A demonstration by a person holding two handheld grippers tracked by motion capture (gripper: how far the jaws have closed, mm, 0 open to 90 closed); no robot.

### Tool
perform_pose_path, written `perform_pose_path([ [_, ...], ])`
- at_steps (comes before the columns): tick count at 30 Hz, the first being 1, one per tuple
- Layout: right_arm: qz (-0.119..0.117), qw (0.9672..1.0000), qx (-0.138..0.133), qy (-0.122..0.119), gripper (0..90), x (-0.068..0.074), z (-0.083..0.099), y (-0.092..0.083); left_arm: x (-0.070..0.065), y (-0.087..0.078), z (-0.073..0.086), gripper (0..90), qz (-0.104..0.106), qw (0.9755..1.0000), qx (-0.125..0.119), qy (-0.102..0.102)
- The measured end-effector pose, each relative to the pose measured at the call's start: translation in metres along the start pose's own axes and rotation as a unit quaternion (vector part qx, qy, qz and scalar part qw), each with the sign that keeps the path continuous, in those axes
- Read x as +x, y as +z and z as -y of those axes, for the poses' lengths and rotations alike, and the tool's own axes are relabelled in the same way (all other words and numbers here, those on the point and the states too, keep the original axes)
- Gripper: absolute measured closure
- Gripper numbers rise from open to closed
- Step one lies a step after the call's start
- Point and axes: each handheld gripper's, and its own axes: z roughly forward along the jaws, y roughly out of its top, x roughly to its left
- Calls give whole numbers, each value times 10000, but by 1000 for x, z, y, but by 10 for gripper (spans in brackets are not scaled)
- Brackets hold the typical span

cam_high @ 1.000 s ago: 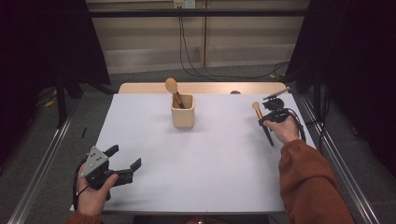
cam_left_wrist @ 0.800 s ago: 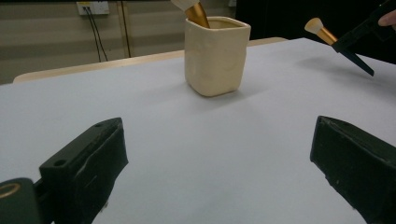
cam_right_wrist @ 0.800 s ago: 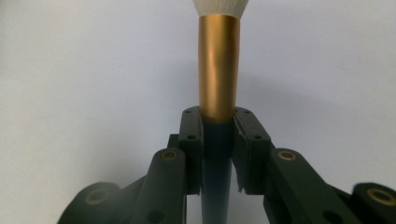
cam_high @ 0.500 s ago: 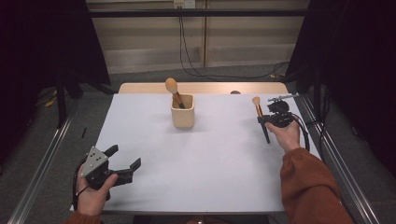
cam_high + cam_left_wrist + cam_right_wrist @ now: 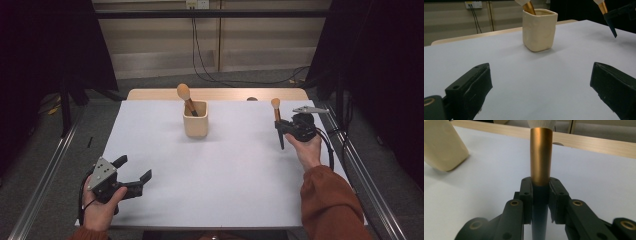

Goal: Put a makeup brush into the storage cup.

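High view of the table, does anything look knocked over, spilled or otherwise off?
Nothing stands out. The cream cup stands upright on the white table with one brush leaning inside it. The right hand-held gripper holds a second brush upright, clear of the cup. The left hand-held gripper is open with nothing between its jaws.

The white table top [image 5: 225, 175] lies open between both hands; a square cream cup [image 5: 195, 125] holding a gold-ferruled brush [image 5: 186, 97] stands alone mid-table.
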Motion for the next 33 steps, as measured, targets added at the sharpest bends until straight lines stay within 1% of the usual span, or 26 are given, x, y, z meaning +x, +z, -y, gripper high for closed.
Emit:
perform_pose_path([
  [2, -94, 9999, -77, 46, 752, 0, 2, -1, 0, 0, 0, 37, 3, 10000, -1, 4],
  [7, -226, 9992, -303, 136, 752, -2, 6, -7, 0, 0, 0, 37, 8, 10000, -3, -3],
  [9, -295, 9987, -377, 160, 752, -1, 6, -11, 1, 0, 0, 37, 11, 10000, -5, -36],
  [12, -427, 9978, -467, 176, 752, 1, 8, -16, 0, 1, 0, 37, 10, 10000, -2, -26],
  [17, -600, 9967, -527, 172, 752, 5, 12, -20, 0, 0, 0, 37, 6, 10000, -32, -60],
  [20, -760, 9950, -605, 243, 752, 7, 13, -22, 0, 0, -1, 37, 23, 9999, -61, -82],
  [22, -815, 9948, -596, 167, 752, 11, 14, -23, 0, 0, 0, 37, 26, 9999, -50, -87],
  [25, -967, 9932, -634, 121, 751, 16, 14, -26, 0, -1, 0, 37, 27, 9999, -59, -94],
  [27, -1128, 9911, -691, 174, 751, 20, 15, -27, 0, -1, 0, 37, 35, 9999, -78, -102],
  [29, -1171, 9904, -728, 116, 751, 24, 14, -30, 0, -1, -1, 37, 22, 9999, -100, -108],
  [33, -1337, 9874, -842, 24, 751, 33, 13, -38, 1, -2, 0, 37, 16, 9999, -105, -115],
])
